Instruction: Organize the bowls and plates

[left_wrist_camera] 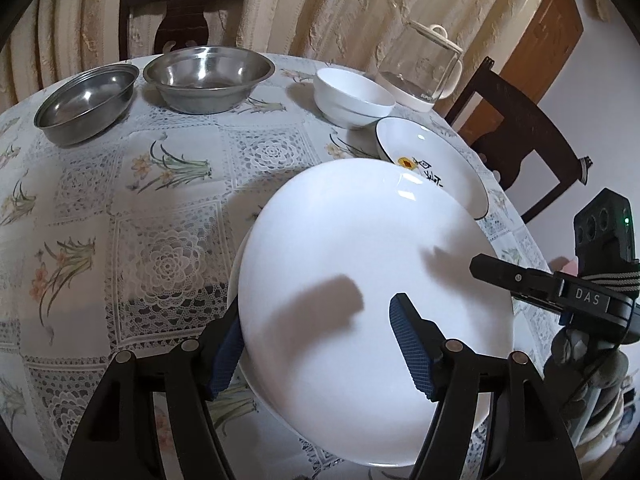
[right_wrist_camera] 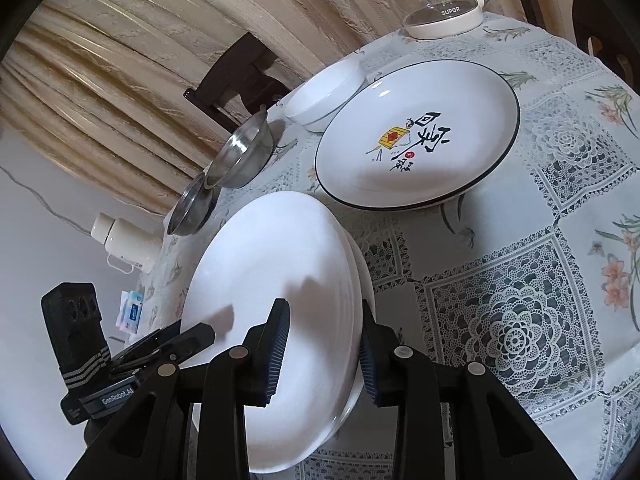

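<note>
A stack of plain white plates (left_wrist_camera: 360, 240) (right_wrist_camera: 260, 264) lies at the near edge of the table. My left gripper (left_wrist_camera: 318, 312) straddles its rim, open wide: the left pad is hidden under the rim and the right pad hovers over the top plate, its shadow falling apart from it. My right gripper (right_wrist_camera: 324, 308) holds the opposite rim, one finger on top and one under the stacked rims. Each gripper shows in the other's view, the right gripper (left_wrist_camera: 480, 266) and the left gripper (right_wrist_camera: 192, 332). Behind lie a black-rimmed printed plate (left_wrist_camera: 436, 156) (right_wrist_camera: 416, 132) and nested white bowls (left_wrist_camera: 352, 96) (right_wrist_camera: 324, 92).
Two steel bowls (left_wrist_camera: 208, 72) (left_wrist_camera: 86, 100) stand at the far left of the lace-covered table (left_wrist_camera: 160, 220). A glass kettle (left_wrist_camera: 420, 64) (right_wrist_camera: 444, 16) stands at the back. Dark chairs (left_wrist_camera: 180, 12) (left_wrist_camera: 520, 132) flank the table, with curtains behind.
</note>
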### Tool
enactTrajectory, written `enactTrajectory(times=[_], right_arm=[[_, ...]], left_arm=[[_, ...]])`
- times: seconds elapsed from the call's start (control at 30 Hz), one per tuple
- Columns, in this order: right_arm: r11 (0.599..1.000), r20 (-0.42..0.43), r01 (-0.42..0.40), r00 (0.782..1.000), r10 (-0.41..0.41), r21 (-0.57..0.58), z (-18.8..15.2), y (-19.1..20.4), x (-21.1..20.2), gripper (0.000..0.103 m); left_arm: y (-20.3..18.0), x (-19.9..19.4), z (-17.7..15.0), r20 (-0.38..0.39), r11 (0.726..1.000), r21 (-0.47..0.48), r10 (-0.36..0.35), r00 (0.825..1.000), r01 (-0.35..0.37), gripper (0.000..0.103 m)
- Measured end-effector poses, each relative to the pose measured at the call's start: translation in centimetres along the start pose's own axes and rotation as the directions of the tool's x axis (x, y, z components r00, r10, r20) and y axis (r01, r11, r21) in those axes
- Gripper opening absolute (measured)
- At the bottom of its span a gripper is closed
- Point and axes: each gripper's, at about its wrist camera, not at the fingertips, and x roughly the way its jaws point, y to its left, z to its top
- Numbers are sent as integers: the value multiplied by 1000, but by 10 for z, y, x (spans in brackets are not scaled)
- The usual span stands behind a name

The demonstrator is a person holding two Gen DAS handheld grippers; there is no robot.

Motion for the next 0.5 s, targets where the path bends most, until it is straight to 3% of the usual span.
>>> enactTrajectory(times=[0.2, 0.33, 0.5], right_arm=[[1000, 27, 16, 1000, -15, -27, -1, 2, -8, 36], [998, 29, 38, 999, -36, -52, -1, 6, -6, 37], [995, 50, 70, 997, -66, -70, -3, 8, -8, 37]], left_arm=[[-3, -3, 1, -4, 999, 29, 25, 1000, -25, 72], [-9, -18, 5, 74, 987, 97, 123, 990, -130, 79], [-8, -19, 5, 81, 985, 99, 136, 987, -144, 82]])
